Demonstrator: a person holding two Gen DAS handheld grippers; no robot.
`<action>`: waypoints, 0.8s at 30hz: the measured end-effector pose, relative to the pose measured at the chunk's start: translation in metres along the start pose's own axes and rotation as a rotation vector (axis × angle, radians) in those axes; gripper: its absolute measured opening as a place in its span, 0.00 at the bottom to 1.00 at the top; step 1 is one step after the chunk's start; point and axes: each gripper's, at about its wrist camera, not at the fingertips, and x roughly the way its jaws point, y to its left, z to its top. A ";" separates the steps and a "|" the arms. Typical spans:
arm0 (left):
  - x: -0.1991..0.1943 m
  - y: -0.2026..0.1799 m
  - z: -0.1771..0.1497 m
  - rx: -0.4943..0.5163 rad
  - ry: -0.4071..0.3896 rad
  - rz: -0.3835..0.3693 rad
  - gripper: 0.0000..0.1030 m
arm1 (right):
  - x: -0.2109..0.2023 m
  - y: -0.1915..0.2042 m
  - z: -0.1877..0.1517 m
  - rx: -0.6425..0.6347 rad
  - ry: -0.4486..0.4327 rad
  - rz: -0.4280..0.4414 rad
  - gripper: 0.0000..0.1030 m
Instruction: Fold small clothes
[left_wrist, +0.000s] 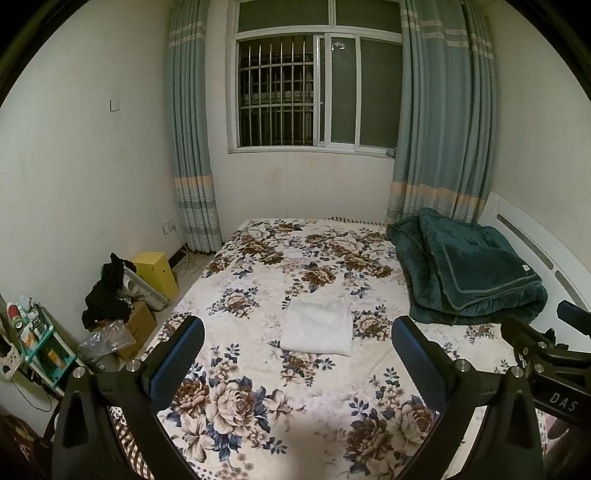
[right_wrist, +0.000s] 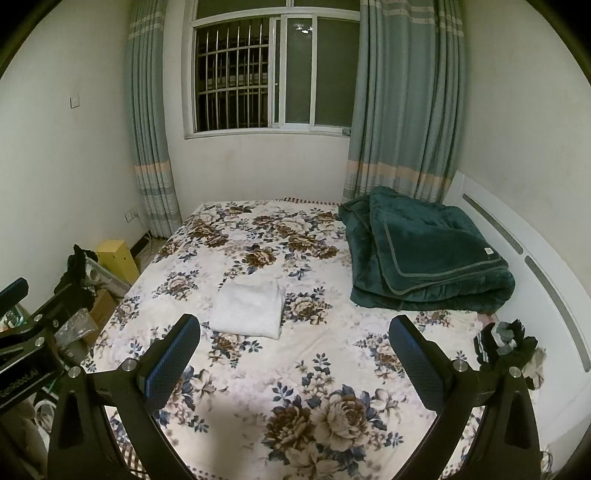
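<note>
A small white cloth (left_wrist: 317, 326) lies folded into a neat rectangle on the floral bedspread (left_wrist: 258, 406), near the middle of the bed. It also shows in the right wrist view (right_wrist: 248, 309). My left gripper (left_wrist: 297, 332) is open and empty, held above the near part of the bed, short of the cloth. My right gripper (right_wrist: 294, 330) is open and empty, beside the left one and to the right of the cloth. A small heap of dark and striped clothes (right_wrist: 508, 349) lies at the bed's right edge.
A folded dark green blanket (left_wrist: 469, 269) lies at the far right of the bed by the white headboard (right_wrist: 535, 280). Left of the bed are cardboard boxes (left_wrist: 138, 325), a yellow box (left_wrist: 157, 271), black clothing (left_wrist: 107, 295) and a cluttered shelf (left_wrist: 33, 339). A curtained window (left_wrist: 314, 92) is behind.
</note>
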 end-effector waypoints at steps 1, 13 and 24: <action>0.000 0.000 0.000 0.001 -0.001 -0.002 1.00 | 0.000 0.000 0.000 0.001 -0.001 -0.001 1.00; 0.001 -0.001 0.000 0.002 -0.003 0.001 1.00 | 0.001 0.001 0.000 0.001 -0.002 0.002 1.00; 0.001 0.000 0.002 0.004 -0.007 0.007 1.00 | 0.001 0.003 -0.001 0.005 -0.005 0.002 1.00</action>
